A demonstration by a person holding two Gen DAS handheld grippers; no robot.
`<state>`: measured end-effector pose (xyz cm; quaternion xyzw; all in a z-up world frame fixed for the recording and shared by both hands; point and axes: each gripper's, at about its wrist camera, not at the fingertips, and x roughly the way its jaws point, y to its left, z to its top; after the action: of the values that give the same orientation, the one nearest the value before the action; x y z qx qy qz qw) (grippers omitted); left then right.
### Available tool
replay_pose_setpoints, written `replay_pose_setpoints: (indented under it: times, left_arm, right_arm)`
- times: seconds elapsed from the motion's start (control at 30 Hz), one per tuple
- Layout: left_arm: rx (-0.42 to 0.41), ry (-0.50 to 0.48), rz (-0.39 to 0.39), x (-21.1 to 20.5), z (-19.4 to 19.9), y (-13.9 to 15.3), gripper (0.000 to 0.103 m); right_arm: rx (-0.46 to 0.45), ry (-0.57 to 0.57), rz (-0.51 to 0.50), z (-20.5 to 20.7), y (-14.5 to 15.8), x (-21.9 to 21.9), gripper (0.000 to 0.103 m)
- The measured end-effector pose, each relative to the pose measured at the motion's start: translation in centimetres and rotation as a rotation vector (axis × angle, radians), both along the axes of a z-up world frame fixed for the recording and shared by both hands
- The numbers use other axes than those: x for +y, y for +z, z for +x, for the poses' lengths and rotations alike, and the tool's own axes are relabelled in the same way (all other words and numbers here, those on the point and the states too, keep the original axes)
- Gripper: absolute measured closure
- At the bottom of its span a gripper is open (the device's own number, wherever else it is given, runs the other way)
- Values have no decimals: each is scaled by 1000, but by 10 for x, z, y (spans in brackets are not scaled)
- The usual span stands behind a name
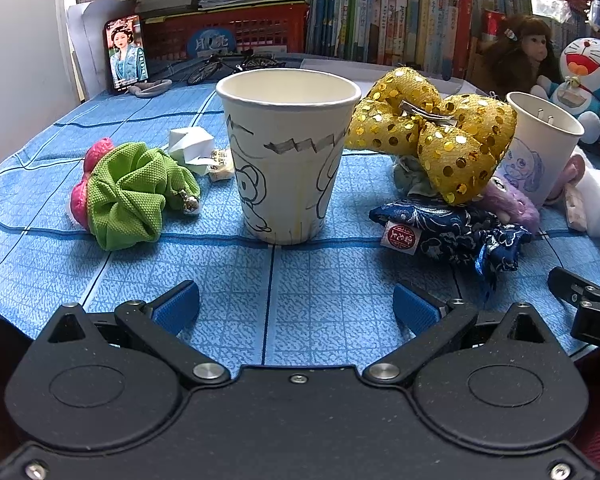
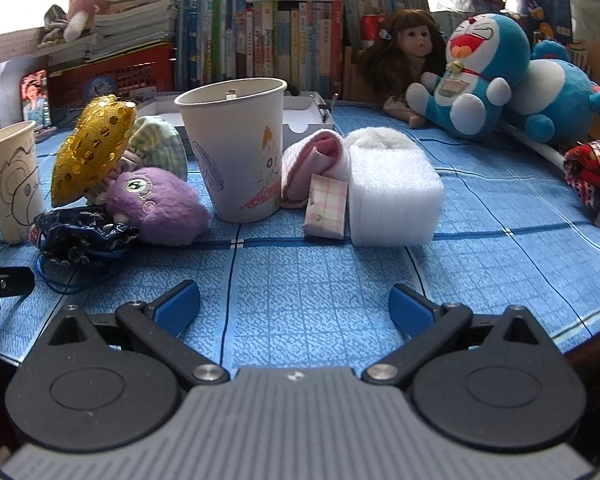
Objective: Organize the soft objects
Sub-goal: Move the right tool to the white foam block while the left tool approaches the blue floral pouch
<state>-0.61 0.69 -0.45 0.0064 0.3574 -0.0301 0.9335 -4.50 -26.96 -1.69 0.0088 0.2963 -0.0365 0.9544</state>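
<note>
My left gripper [image 1: 296, 308] is open and empty, a short way in front of a paper cup with black drawings [image 1: 286, 152]. A green scrunchie [image 1: 132, 194] lies to its left, over a pink one. A gold sequin bow [image 1: 436, 136] and a dark blue brocade pouch [image 1: 452, 232] lie to its right. My right gripper [image 2: 294, 306] is open and empty, facing a second paper cup with coloured drawings [image 2: 236, 152]. A purple plush [image 2: 156, 204] lies left of that cup; pink socks [image 2: 316, 164] and a white foam block [image 2: 394, 196] lie to its right.
A blue checked cloth [image 2: 320, 292] covers the table. A doll [image 2: 408, 52] and Doraemon plush [image 2: 476, 76] sit at the back right before a row of books [image 2: 276, 40]. A red patterned cloth [image 2: 596, 176] lies at the right edge. A phone [image 1: 126, 52] leans at the back left.
</note>
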Motion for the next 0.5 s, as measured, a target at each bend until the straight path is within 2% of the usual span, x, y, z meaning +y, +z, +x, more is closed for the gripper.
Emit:
replay_pose_setpoints:
  times: [0.07,0.13,0.23,0.33,0.47,0.5]
  left_arm:
    - [-5,-4,-7,1,-2,0,3]
    - [-12,-11,-16,3,-5,2,14]
    - [-18,-36,-34,3,-9,6,22]
    - [-27,-62,-63,3,-14,11,29]
    - [-64,-122,-106,-4,-23,19,30]
    - [-81,-139,-105,-8,-25,21,25]
  right_arm:
    - [-8,4,-1,0,-1,0,0]
    - [-25,7,-2,-3,-3,0,0]
    - [-32,60,5,-5,-2,-2,0]
    - [-66,61,22,-7,3,-8,0]
    - [-159,21,2,-10,16,-18,0]
    - [-172,7,-10,-9,20,-20,0]
